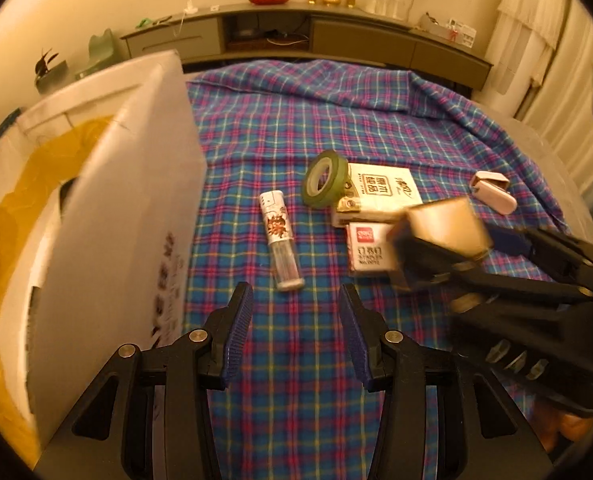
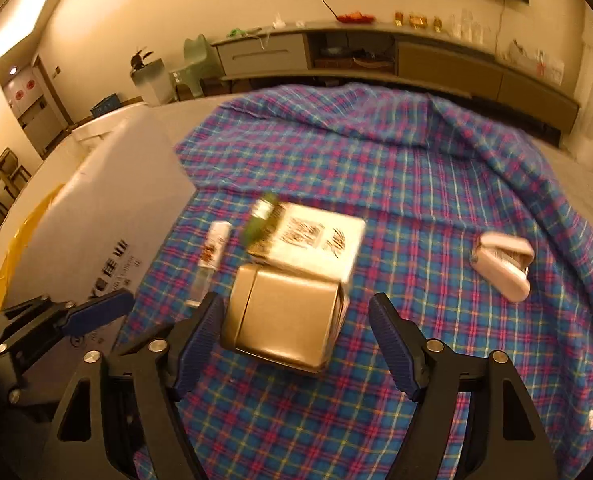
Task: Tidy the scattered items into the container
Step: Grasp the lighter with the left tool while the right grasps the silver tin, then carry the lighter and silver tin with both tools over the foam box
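Observation:
On the plaid cloth [image 1: 280,360] lie a clear printed tube [image 1: 280,236], a green tape roll [image 1: 323,178], a tissue pack [image 1: 384,190], a staples box [image 1: 366,250] and a pink stapler [image 1: 492,192]. My left gripper [image 1: 295,296] is open and empty, just short of the tube. A gold tin [image 2: 284,316] sits between the jaws of my right gripper [image 2: 296,300]. The jaws are open, with a gap showing at the right pad. The white cardboard box [image 1: 128,200], lined with a yellow bag [image 1: 20,216], stands at the left.
The box wall [image 2: 108,200] rises close beside one finger of the left gripper [image 2: 100,310]. The stapler [image 2: 504,268] lies apart at the right, near bunched cloth folds. A long grey sideboard [image 1: 336,36] runs along the far wall.

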`<state>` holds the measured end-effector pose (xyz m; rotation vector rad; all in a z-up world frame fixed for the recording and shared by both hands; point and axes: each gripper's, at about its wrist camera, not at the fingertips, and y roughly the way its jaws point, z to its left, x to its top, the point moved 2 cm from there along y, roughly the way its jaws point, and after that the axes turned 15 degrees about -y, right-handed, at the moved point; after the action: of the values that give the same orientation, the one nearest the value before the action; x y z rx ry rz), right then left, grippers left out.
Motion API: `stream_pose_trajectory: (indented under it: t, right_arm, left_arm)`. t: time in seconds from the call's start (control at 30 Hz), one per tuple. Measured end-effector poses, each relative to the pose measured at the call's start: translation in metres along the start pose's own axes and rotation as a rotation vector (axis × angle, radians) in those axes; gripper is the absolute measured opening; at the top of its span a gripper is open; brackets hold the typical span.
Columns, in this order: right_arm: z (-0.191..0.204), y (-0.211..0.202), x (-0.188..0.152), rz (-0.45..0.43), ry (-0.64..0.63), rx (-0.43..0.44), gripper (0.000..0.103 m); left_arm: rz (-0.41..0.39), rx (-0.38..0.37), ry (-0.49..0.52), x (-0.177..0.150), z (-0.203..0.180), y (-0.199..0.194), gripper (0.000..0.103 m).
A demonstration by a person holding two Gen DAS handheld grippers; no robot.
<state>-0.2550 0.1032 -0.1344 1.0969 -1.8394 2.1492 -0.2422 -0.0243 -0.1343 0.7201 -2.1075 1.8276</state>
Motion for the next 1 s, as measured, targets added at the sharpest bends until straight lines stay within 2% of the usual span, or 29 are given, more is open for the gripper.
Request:
stream_pose_trajectory:
  t: [0.03,0.23,0.4,0.43,0.47,0.5,0.73,1.0]
  right_arm:
    - [-0.005,-0.001,-0.001,0.012,0.011,-0.006,0.052]
    - [-0.042,-0.019,-0.013,0.002,0.111,0.022,0.052]
    - [-0.05,-0.026,-0.017,-0.014,0.154,0.063,0.052]
    - [-0.048,-0.026,-0.016,-0.016,0.152,0.069,0.052]
    - [-0.046,-0.027,-0.015,-0.018,0.148,0.074,0.052]
    - [-0.044,-0.027,-0.014,-0.021,0.142,0.081,0.052]
    - [-0.041,-0.028,-0.014,-0.029,0.127,0.103,0.052]
    - [-0.042,-0.042,-0.015,-0.057,0.119,0.111,0.052]
  left_arm:
    - [-0.005,0.003,-0.011,0.002,0.0,0.004,0.048]
    - [-0.019,0.025,-0.057,0.016,0.001,0.027,0.048]
    - [-0.02,0.023,-0.078,0.019,0.005,0.044,0.047]
    - [-0.023,0.024,-0.075,0.018,0.006,0.046,0.043]
    - [-0.031,0.028,-0.066,0.018,0.006,0.047,0.027]
    - [-0.038,0.031,-0.052,0.018,0.006,0.047,0.02]
    - [-0.054,-0.019,-0.054,0.019,0.007,0.036,0.02]
    - [-0.08,-0.055,-0.064,0.014,0.004,0.002,0.02]
